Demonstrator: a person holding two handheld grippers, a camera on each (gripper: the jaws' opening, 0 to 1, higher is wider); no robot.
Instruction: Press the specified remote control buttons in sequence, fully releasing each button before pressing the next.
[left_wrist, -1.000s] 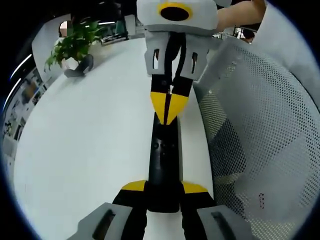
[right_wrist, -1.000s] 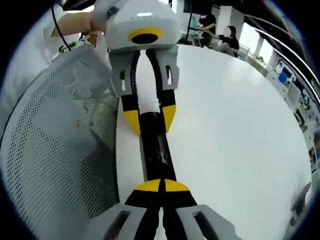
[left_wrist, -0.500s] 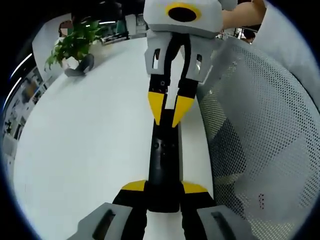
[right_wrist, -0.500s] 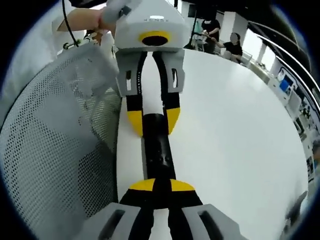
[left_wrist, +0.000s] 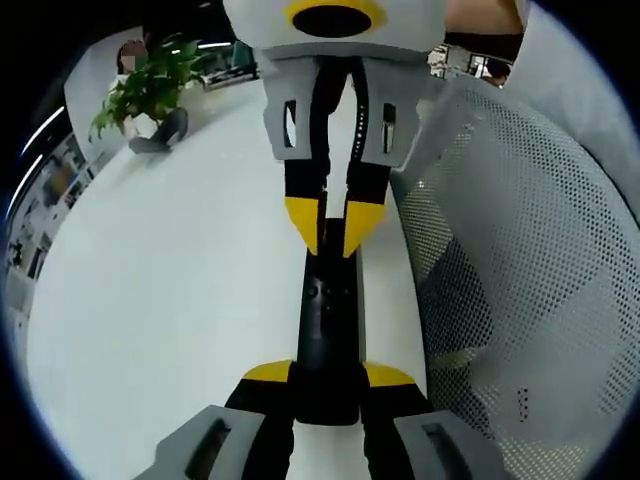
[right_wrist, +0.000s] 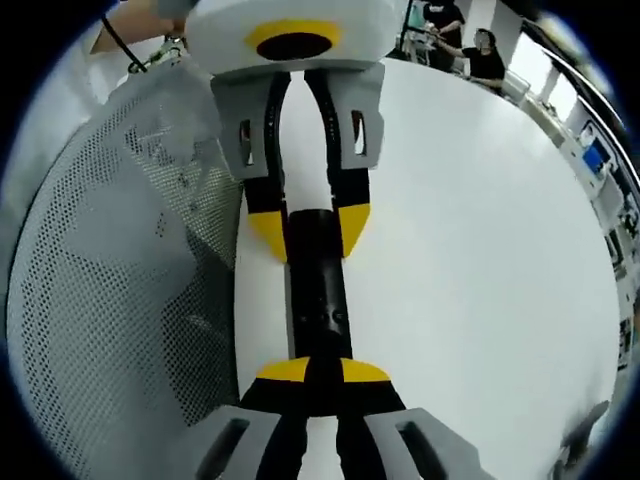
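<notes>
Left gripper (left_wrist: 327, 375) clamps remote (left_wrist: 327, 320); right gripper (left_wrist: 330, 232) hovers.

Both cams sit low and really close, looking along the remote (left_wrist: 328, 330) from opposite ends, so they face each other. The left gripper view looks down its length toward the right gripper (left_wrist: 331, 228). The right gripper view looks back along the same remote (right_wrist: 318, 290) at the left gripper (right_wrist: 308, 232). Shared stuff: the remote, the white tabletop (left_wrist: 170, 290) under it, and the mesh chair (left_wrist: 520, 280) beside it.
</notes>
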